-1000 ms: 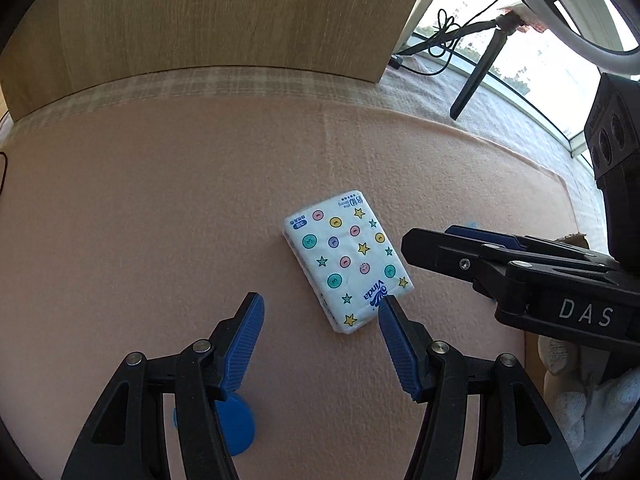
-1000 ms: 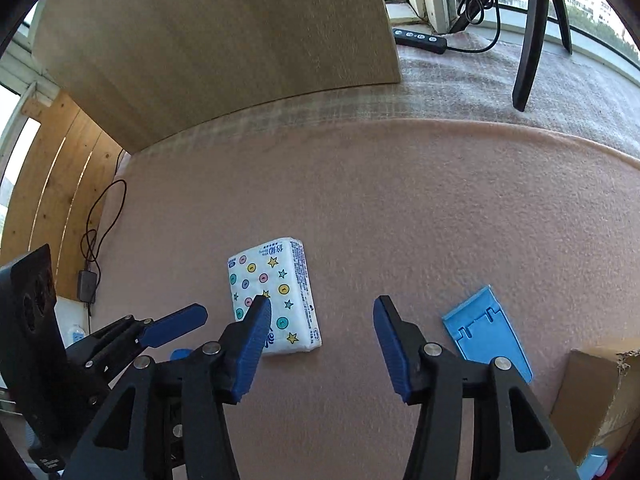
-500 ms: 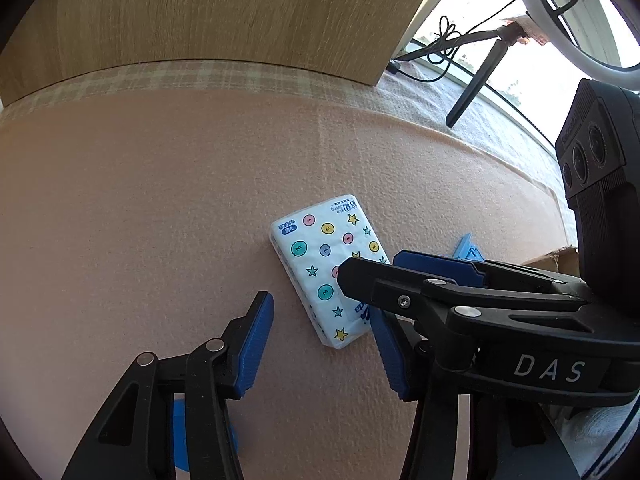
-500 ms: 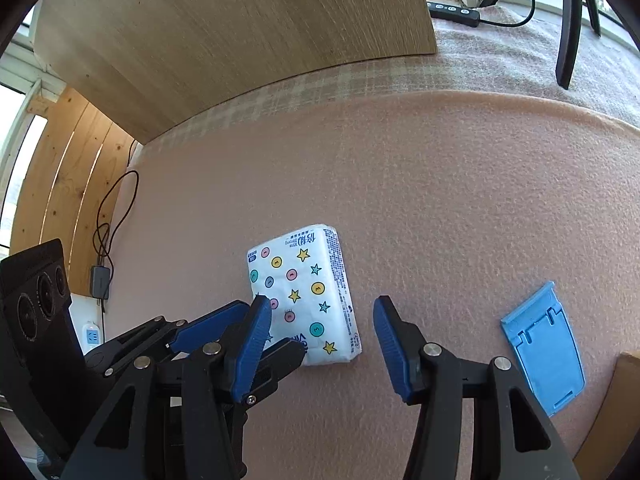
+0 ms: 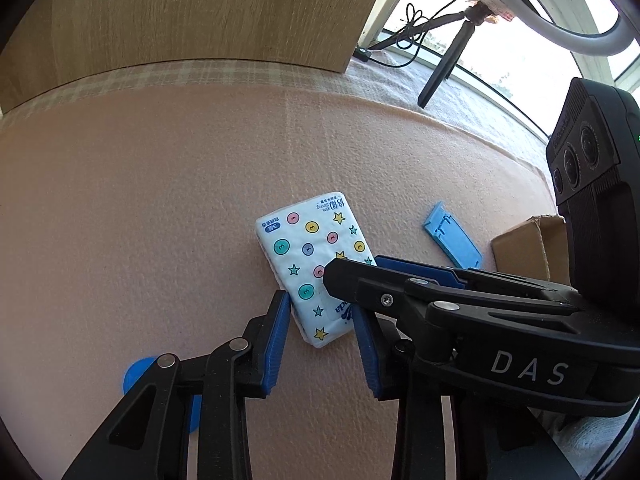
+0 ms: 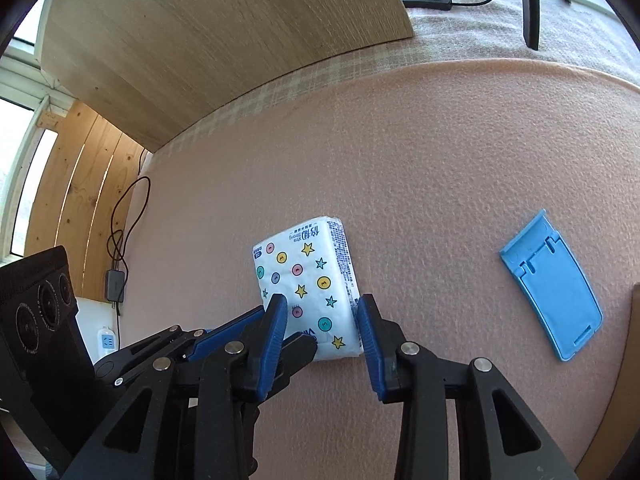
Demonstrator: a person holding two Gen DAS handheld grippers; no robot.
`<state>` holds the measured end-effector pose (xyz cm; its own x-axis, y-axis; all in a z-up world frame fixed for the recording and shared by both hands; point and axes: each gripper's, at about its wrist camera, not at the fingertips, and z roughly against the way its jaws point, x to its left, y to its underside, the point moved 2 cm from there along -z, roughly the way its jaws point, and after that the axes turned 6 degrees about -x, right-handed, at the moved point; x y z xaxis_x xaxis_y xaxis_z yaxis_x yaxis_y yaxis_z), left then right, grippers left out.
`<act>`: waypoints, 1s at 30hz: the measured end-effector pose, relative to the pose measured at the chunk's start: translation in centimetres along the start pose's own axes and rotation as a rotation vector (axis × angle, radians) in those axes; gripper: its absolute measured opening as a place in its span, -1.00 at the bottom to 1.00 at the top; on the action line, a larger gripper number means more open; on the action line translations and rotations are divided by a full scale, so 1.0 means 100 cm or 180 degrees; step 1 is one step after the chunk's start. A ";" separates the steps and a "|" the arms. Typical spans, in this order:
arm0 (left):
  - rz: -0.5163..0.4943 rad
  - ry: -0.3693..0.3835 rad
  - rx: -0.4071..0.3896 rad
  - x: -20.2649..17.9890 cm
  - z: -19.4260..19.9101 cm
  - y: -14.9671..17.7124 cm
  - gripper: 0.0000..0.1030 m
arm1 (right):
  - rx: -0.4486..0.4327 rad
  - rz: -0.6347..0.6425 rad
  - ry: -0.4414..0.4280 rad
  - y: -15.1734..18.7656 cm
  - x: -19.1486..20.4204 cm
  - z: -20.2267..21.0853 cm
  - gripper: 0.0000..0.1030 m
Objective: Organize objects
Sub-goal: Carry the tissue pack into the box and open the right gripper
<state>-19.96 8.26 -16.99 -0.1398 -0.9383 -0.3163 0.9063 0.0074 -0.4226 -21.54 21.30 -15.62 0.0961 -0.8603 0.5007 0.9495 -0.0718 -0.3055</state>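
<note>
1. Pink felt-covered worktop (image 5: 140, 208) with a wooden board (image 5: 200, 12) standing at the back and bright windows beyond.
2. Left wrist view: tissue pack (image 5: 308, 256) lies flat mid-worktop. The left tool (image 5: 322, 332) has closed in since a second ago; its jaws are apart and now straddle the pack's near end, left pad about touching the edge, not clamped.
3. Same view: the right tool (image 5: 352, 276) has swung in from the right and now crosses over the pack's near corner. Blue plastic stand (image 5: 452, 240) and cardboard box (image 5: 528, 248) sit further right.
4. Right wrist view: right tool (image 6: 322, 328) jaws apart on either side of the pack (image 6: 306, 280), which earlier lay off to its left; contact unclear.
5. Same view: the left tool's tip (image 6: 296, 346) crowds the same end.
6. Judgement: both tools converging on the pack, grasp about to happen; collision risk.
</note>
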 end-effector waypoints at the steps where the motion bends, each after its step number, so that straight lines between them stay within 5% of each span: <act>1: -0.0004 -0.0003 -0.0011 -0.004 0.003 0.005 -0.32 | -0.0035 -0.0006 0.0002 0.006 -0.001 0.005 -0.35; 9: -0.0332 -0.0047 -0.0183 -0.060 0.037 0.045 -0.32 | -0.0311 -0.0113 -0.0019 0.046 -0.014 0.058 -0.35; 18: -0.0642 0.0225 -0.0342 -0.137 0.066 0.056 -0.32 | -0.0752 -0.0185 0.0102 0.064 -0.042 0.140 -0.35; 30: -0.0947 0.0484 -0.0300 -0.232 0.050 0.069 -0.32 | -0.1003 -0.0419 0.0275 0.080 -0.109 0.203 -0.35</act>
<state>-8.50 28.38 -8.35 -0.4566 -0.8420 -0.2873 0.7771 -0.2202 -0.5896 -8.93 40.34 -7.14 -0.0596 -0.8718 0.4863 0.8118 -0.3258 -0.4846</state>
